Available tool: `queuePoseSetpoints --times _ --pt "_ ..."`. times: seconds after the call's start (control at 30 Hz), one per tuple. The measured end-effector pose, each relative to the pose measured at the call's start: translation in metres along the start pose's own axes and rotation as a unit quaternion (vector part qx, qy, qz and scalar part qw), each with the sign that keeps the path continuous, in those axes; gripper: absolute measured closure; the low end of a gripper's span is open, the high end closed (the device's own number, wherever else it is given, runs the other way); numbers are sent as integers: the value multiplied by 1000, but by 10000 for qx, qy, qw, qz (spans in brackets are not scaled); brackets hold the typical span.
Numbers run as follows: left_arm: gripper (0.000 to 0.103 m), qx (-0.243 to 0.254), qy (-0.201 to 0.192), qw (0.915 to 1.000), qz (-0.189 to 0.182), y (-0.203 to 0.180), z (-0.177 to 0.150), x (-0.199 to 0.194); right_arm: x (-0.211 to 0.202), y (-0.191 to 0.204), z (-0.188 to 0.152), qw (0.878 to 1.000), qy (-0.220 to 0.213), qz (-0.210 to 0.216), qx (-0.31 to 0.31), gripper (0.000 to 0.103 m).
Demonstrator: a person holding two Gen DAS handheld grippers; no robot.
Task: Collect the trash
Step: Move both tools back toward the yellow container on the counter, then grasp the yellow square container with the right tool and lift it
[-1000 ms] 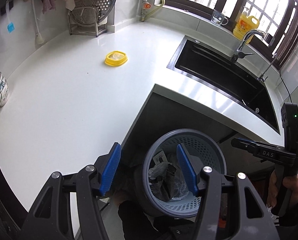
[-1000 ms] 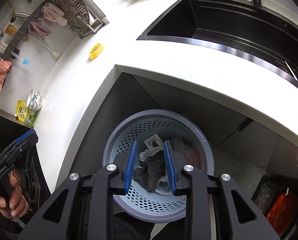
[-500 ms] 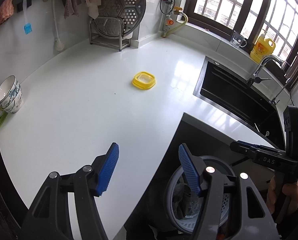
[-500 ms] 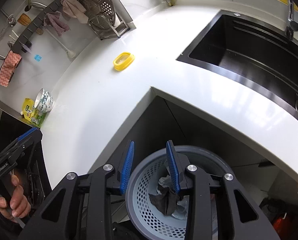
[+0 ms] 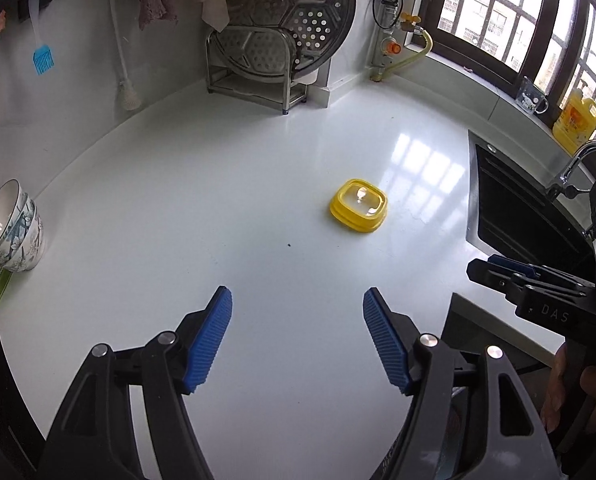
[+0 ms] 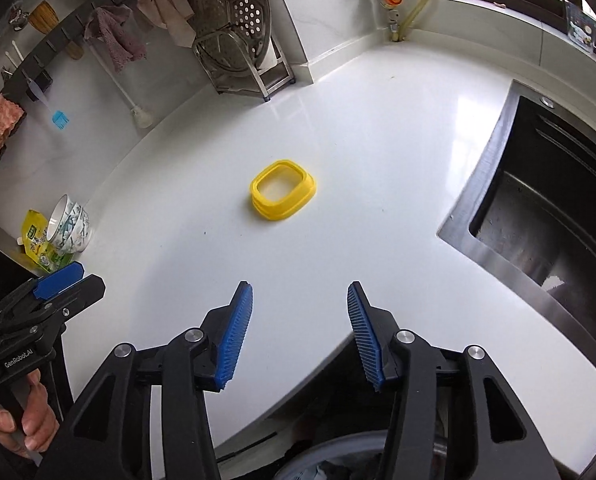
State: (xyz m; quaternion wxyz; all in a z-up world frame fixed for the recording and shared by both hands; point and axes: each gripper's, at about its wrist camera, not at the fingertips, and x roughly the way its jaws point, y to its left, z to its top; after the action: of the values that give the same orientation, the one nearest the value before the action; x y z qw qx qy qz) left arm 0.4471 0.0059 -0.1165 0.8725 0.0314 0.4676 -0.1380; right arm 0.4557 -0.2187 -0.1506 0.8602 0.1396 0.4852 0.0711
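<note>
Both my claws, left gripper and right gripper, hang spread and empty over the white countertop. The yellow rounded-square plastic ring lid lies at twelve o'clock, uncollected; I judge it the only trash left.

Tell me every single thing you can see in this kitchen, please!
yellow container: one, yellow, middle of the white counter
bowls: a stack, white with blue pattern, counter's left edge
steamer tray: one, silver, leaning on the rack by the wall
silicone brush: one, blue, hanging on the wall
sink: one, dark, right side
oil bottle: one, yellow, windowsill
trash basket: one, grey, below the counter edge
left gripper: blue pads, open
right gripper: blue pads, open
</note>
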Motion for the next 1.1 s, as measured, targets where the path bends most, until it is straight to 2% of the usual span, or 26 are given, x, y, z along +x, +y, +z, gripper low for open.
queuePoseSetpoints --times 0.17,0.33,0.47,0.83,1.1 --pt "36 -127 142 9997 161 18 13 34 37 2 28 9998 19 -105 -186 52" --pt "35 -236 270 9991 228 32 20 58 64 7 51 9990 -48 -195 -410 40" --pt "35 -356 299 9987 227 39 24 71 87 16 65 9978 31 -262 -606 40" --pt "35 -519 415 9976 196 46 25 88 124 35 72 9892 162 -546 -1348 37" --pt "35 -452 359 9982 162 49 32 95 131 26 67 9873 252 -382 -1524 36"
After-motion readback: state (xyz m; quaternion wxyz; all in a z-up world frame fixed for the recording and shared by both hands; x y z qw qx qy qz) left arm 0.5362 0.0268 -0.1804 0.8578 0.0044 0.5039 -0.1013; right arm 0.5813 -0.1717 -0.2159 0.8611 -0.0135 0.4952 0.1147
